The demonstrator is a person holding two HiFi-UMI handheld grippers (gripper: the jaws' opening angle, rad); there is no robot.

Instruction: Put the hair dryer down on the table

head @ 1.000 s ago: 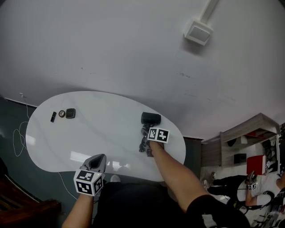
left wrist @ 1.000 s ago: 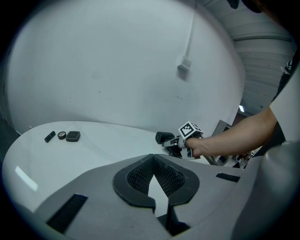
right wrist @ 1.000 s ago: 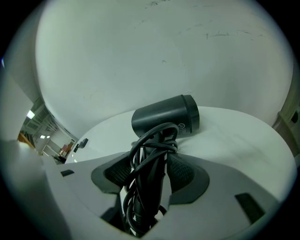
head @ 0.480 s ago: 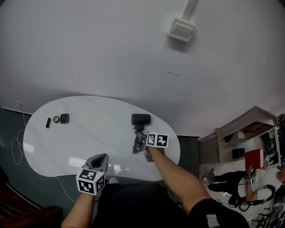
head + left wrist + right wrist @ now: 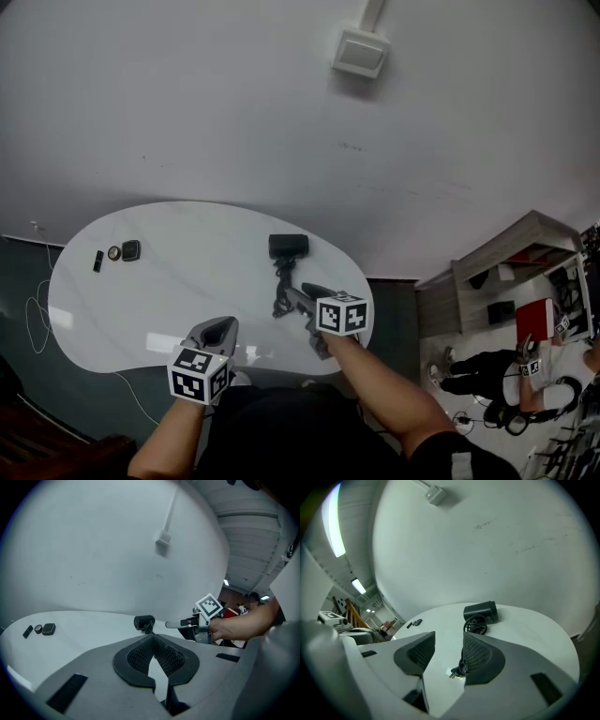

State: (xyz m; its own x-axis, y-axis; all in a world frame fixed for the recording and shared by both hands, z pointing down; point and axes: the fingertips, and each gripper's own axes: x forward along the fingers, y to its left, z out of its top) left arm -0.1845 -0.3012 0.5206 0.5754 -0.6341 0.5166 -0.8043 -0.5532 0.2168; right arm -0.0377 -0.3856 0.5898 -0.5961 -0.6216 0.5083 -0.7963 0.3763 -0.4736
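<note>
Here the hair dryer (image 5: pixel 288 246) lies flat, barrel crosswise on the table (image 5: pixel 159 281).

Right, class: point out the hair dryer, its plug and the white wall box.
hair dryer (image 5: pixel 288 246), head view, middle of its black body.
plug (image 5: pixel 453 673), right gripper view, the pronged end of the cord.
wall box (image 5: pixel 361 53), head view, centre of its front face.

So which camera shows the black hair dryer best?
The right gripper view: the hair dryer lies largest on the table, with its coiled cord and plug clear. The head view shows it small from above; the left gripper view shows only a small dark end.
</note>
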